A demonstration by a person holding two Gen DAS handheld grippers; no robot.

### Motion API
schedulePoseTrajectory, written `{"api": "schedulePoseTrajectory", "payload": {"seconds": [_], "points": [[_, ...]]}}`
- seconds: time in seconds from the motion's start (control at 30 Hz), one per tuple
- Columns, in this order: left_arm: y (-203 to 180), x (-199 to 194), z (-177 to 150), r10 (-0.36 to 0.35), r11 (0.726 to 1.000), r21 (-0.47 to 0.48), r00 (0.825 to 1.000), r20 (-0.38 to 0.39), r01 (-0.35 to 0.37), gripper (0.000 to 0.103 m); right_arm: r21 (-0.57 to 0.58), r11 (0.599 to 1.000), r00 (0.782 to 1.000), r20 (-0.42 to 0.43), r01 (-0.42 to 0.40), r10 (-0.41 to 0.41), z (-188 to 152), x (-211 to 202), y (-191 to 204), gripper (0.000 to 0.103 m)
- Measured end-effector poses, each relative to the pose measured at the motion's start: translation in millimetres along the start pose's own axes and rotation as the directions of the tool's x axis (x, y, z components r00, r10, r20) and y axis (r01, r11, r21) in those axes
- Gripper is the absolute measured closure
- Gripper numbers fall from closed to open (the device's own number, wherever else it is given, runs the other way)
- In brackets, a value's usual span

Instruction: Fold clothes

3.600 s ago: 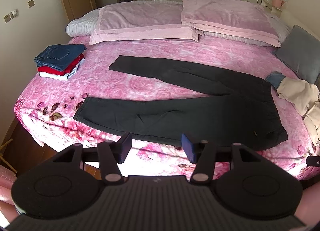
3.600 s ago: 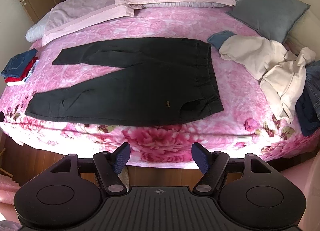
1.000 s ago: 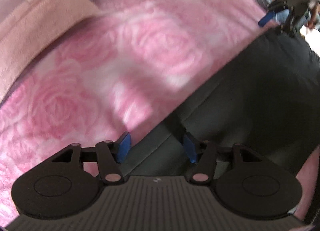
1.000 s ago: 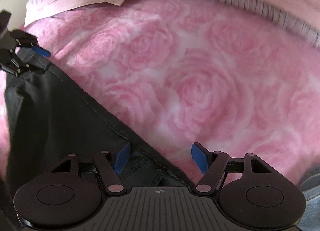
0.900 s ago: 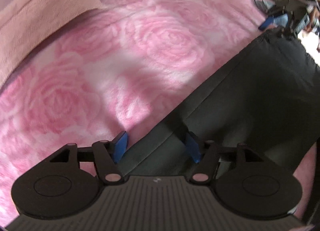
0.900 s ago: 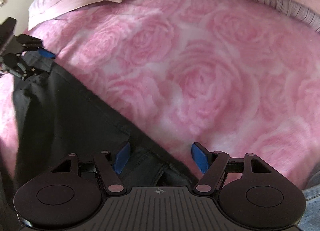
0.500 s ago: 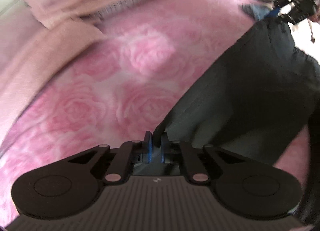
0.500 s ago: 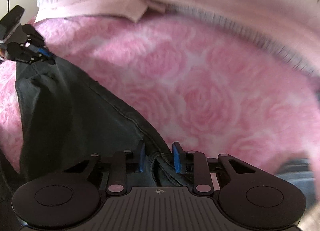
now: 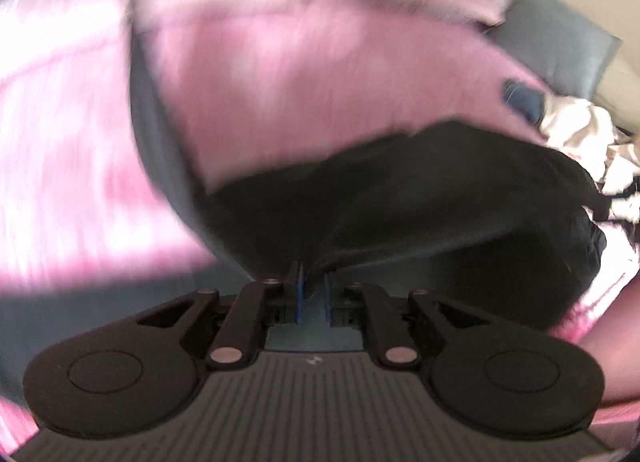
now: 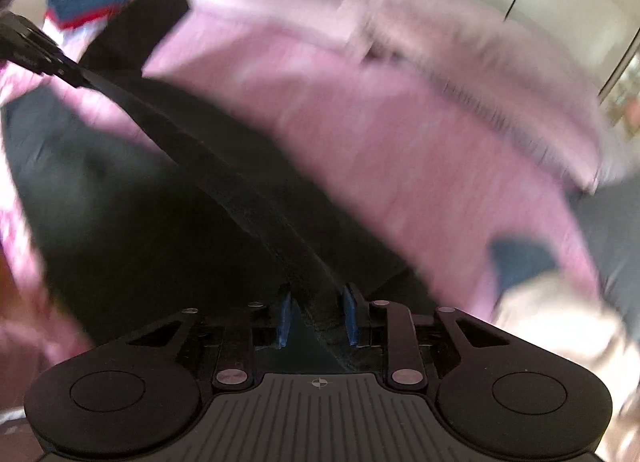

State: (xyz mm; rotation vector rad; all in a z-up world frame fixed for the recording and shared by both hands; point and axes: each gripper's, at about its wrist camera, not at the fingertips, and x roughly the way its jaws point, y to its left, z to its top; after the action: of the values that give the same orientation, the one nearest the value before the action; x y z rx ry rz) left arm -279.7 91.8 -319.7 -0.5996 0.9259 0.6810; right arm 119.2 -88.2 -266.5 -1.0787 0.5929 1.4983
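The black trousers (image 9: pixel 420 198) lie across the pink rose bedspread (image 9: pixel 320 74), partly lifted. My left gripper (image 9: pixel 313 294) is shut on the trousers' far edge, cloth pinched between its blue pads. My right gripper (image 10: pixel 318 316) is shut on the trousers (image 10: pixel 168 198) near the waistband, a ridge of dark cloth running up from its fingers. The left gripper also shows in the right wrist view (image 10: pixel 44 54) at the upper left, holding the same edge. Both views are motion-blurred.
Pink pillows (image 10: pixel 460 42) line the head of the bed. A grey cushion (image 9: pixel 556 42) and a heap of cream and dark clothes (image 9: pixel 588 142) lie at the right. A folded stack of blue, red and white clothes (image 10: pixel 84 10) sits at the far left.
Both grippers closed on the far edge of the trousers and lifted it. They have now swung it up and toward the near side, and the views blur with the motion.
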Motion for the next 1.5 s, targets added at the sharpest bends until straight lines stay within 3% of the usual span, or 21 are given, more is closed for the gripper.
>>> {"api": "schedulePoseTrajectory", "payload": {"seconds": [0.1,0.17,0.27,0.37,0.5,0.6,0.73,0.8,0.83,0.87,0.9,0.93,0.97,1.0,1.03,1.1,1.17,1.2,1.27,1.33,1.5], "points": [[-15,3,-27,0.026,0.999,-0.042,0.998,-0.061,-0.029,0.091,-0.007,0.999,0.987,-0.156,0.032,-0.032,-24,14,33,0.054],[-21,-3,-32,0.028,0.997,-0.073,0.998,-0.053,-0.032,0.073,0.054,0.997,0.979,-0.200,0.050,-0.038,-35,16,41,0.049],[-13,-18,-28,0.023,0.987,-0.161,1.000,0.004,-0.022,0.068,0.354,0.934,0.985,-0.170,0.044,0.018,-41,8,15,0.040],[-5,-25,-15,0.104,0.978,-0.187,0.994,0.027,-0.097,0.066,0.658,0.753,0.990,-0.123,0.029,0.069,-55,8,-20,0.040],[-23,-2,6,0.263,0.963,0.046,0.964,0.051,-0.265,0.050,0.924,0.382,0.994,-0.058,0.016,0.098,-88,15,-57,0.040],[-42,25,18,0.365,0.885,0.277,0.927,0.085,-0.374,0.049,0.967,0.256,0.995,-0.034,0.009,0.094,-101,18,-60,0.040],[-70,70,16,0.441,0.667,0.596,0.882,0.169,-0.448,0.049,0.997,0.081,0.997,-0.003,-0.003,0.083,-117,23,-63,0.040],[-75,81,12,0.442,0.591,0.666,0.873,0.205,-0.455,0.051,1.000,-0.008,0.997,0.011,-0.011,0.075,-126,25,-65,0.040],[-73,83,9,0.445,0.571,0.676,0.867,0.223,-0.467,0.072,0.999,-0.052,0.997,0.018,-0.015,0.071,-130,26,-65,0.040],[-64,78,12,0.452,0.612,0.627,0.864,0.221,-0.481,0.098,0.995,-0.096,0.997,0.025,-0.019,0.067,-134,28,-66,0.040],[-55,73,16,0.459,0.653,0.574,0.861,0.218,-0.494,0.102,0.990,-0.140,0.998,0.032,-0.023,0.062,-138,29,-67,0.040],[-41,60,19,0.442,0.746,0.452,0.871,0.214,-0.490,0.102,0.986,-0.166,0.998,0.037,-0.027,0.058,-141,29,-68,0.040],[-20,41,22,0.424,0.829,0.293,0.877,0.223,-0.476,0.102,0.987,-0.158,0.998,0.041,-0.032,0.055,-141,28,-69,0.040],[1,23,25,0.408,0.888,0.125,0.882,0.236,-0.444,0.102,0.988,-0.151,0.998,0.046,-0.037,0.052,-141,27,-69,0.040],[24,4,22,0.434,0.897,-0.032,0.867,0.244,-0.440,0.103,0.989,-0.142,0.998,0.048,-0.041,0.050,-140,27,-70,0.040],[62,-29,13,0.495,0.861,-0.264,0.836,0.237,-0.435,0.103,0.991,-0.125,0.998,0.048,-0.041,0.047,-139,25,-69,0.040],[74,-42,8,0.487,0.865,-0.237,0.855,0.182,-0.442,0.098,0.992,-0.119,0.998,0.048,-0.042,0.046,-141,21,-65,0.040],[67,-43,9,0.463,0.883,-0.180,0.869,0.176,-0.434,0.095,0.992,-0.119,0.998,0.048,-0.042,0.046,-142,18,-64,0.040],[44,-41,11,0.403,0.915,-0.050,0.896,0.188,-0.401,0.072,0.993,-0.116,0.998,0.045,-0.039,0.048,-144,15,-58,0.040],[9,-33,15,0.323,0.929,0.109,0.920,0.220,-0.353,0.059,0.994,-0.106,0.998,0.038,-0.033,0.050,-141,15,-52,0.040],[-55,28,39,0.225,0.885,0.368,0.953,0.201,-0.286,0.058,0.999,-0.051,0.998,0.016,-0.013,0.053,-131,15,-49,0.040]]}}
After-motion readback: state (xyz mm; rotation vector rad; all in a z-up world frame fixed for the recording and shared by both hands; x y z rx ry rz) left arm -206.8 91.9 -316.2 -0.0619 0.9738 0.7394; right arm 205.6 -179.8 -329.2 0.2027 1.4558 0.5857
